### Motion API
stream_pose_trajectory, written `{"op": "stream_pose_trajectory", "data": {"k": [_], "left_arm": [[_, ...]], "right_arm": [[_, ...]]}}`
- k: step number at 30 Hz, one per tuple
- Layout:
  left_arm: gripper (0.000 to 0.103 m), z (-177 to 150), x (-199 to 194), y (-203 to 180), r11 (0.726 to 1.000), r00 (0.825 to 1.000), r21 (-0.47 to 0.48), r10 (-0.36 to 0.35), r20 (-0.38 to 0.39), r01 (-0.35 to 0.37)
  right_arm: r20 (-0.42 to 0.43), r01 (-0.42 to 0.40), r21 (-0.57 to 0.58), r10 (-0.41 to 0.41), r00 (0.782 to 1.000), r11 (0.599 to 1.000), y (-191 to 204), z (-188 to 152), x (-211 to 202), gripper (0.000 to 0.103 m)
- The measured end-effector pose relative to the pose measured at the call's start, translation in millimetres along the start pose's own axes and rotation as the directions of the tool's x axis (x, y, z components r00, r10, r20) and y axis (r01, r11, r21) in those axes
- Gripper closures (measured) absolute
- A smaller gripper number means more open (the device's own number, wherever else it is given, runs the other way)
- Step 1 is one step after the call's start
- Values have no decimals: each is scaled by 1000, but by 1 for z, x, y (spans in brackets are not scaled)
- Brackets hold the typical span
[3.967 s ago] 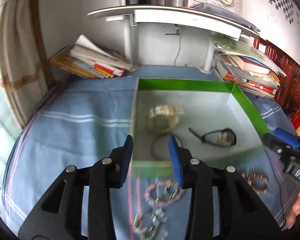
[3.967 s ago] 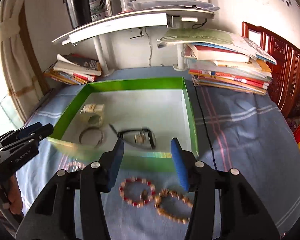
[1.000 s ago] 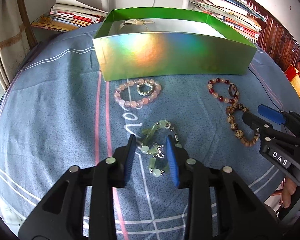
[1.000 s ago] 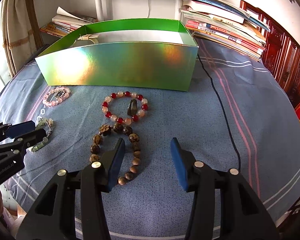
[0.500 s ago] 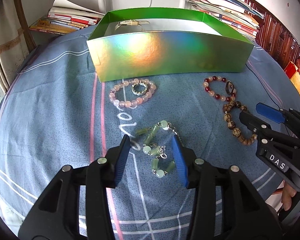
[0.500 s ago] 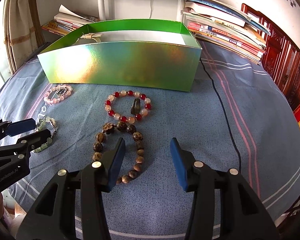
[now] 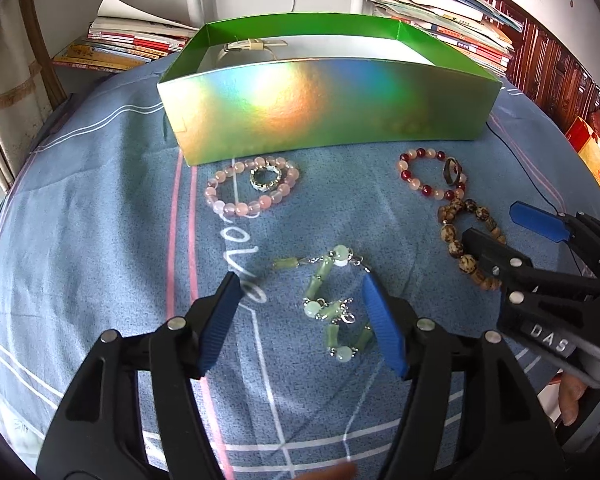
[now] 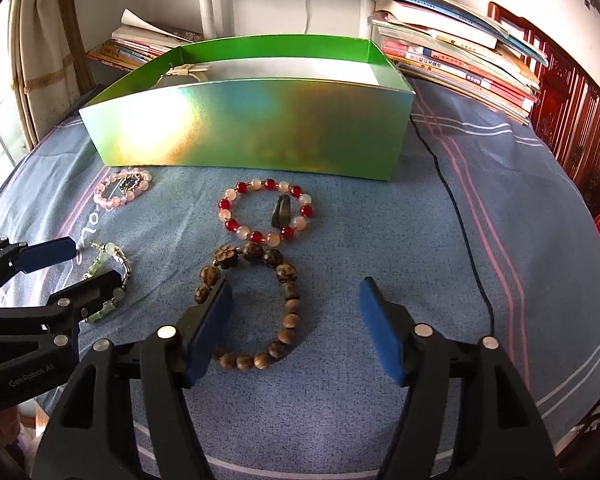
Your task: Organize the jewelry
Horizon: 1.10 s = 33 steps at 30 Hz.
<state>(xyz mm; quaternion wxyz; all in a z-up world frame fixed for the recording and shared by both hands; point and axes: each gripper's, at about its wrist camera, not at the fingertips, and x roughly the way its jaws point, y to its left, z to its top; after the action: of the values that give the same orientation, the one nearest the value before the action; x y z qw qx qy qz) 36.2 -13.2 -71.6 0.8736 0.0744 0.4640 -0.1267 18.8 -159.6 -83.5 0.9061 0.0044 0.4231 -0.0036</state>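
Note:
A shiny green box (image 7: 324, 100) (image 8: 252, 128) stands on the blue cloth and holds a pale watch (image 7: 252, 46). In front of it lie a pink bead bracelet (image 7: 252, 190) (image 8: 122, 188) around a silver ring (image 7: 265, 178), a red-and-white bracelet (image 8: 266, 210) (image 7: 424, 176) with a dark ring (image 8: 281, 210), a brown wooden bead bracelet (image 8: 260, 300) (image 7: 464, 240) and a jade-green bracelet (image 7: 332, 304) (image 8: 108, 280). My left gripper (image 7: 300, 300) is open around the jade bracelet, low over it. My right gripper (image 8: 294, 300) is open over the brown bracelet.
Book stacks lie behind the box at the left (image 7: 124, 44) and right (image 8: 460, 68). A white desk-shelf post (image 8: 206, 4) stands at the back. A black cable (image 8: 460, 220) runs down the cloth on the right. A carved wooden headboard (image 8: 572, 120) borders the right side.
Both grippers came down from above the box to low over the cloth. My left gripper's jaws have opened wider around the jade bracelet. The right gripper has edged closer to the brown bracelet.

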Motion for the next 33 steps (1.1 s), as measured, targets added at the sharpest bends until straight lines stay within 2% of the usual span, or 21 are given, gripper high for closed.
{"op": "stream_pose_trajectory", "data": {"k": [7,11,13,14,15,16,18,20,22,24,28,33], "left_arm": [[31,0,2,-3,1000,1000,9,-8,-3,8],[30,1,2,-5,1000,1000,6,-8,-1,8],[31,1,1,-4,1000,1000,4,-9,-1,9],[35,1,1,-4,1000,1000,2,-4,1,4],[44,1,0,-3,1000,1000,-2,-1,3,1],[48,1,-1,-2,1000,1000,-6,0,3,0],[64,1,-3,2,1000,1000,-17,4,1,-4],[81,1,-4,8,999,1000,-33,7,-4,-7],[86,2,-5,17,998,1000,-66,3,-10,-4],[95,3,-5,27,994,1000,-108,6,-19,-8],[95,3,-5,47,984,999,-176,31,-23,-34],[95,1,-6,50,983,999,-177,42,-21,-45]], "right_arm": [[-2,-5,1,5,1000,1000,-1,1,0,37],[-3,-4,1,4,1000,1000,-2,1,0,38],[4,-3,2,3,1000,1000,-2,1,-2,58],[3,-6,2,6,1000,1000,-3,2,-3,74],[0,-7,3,7,1000,1000,-4,2,-3,83],[-2,-10,2,10,1000,1000,-4,2,-3,88],[-1,-19,-2,19,1000,1000,-4,1,-4,92],[-2,-28,-11,28,1000,1000,-1,1,-4,93],[-7,-56,-19,56,998,998,2,0,-5,93],[-13,-87,-23,87,996,996,3,0,-6,93],[-5,-47,8,47,999,999,-9,3,-8,93],[-3,2,50,-1,1000,999,-23,5,-8,93]]}}
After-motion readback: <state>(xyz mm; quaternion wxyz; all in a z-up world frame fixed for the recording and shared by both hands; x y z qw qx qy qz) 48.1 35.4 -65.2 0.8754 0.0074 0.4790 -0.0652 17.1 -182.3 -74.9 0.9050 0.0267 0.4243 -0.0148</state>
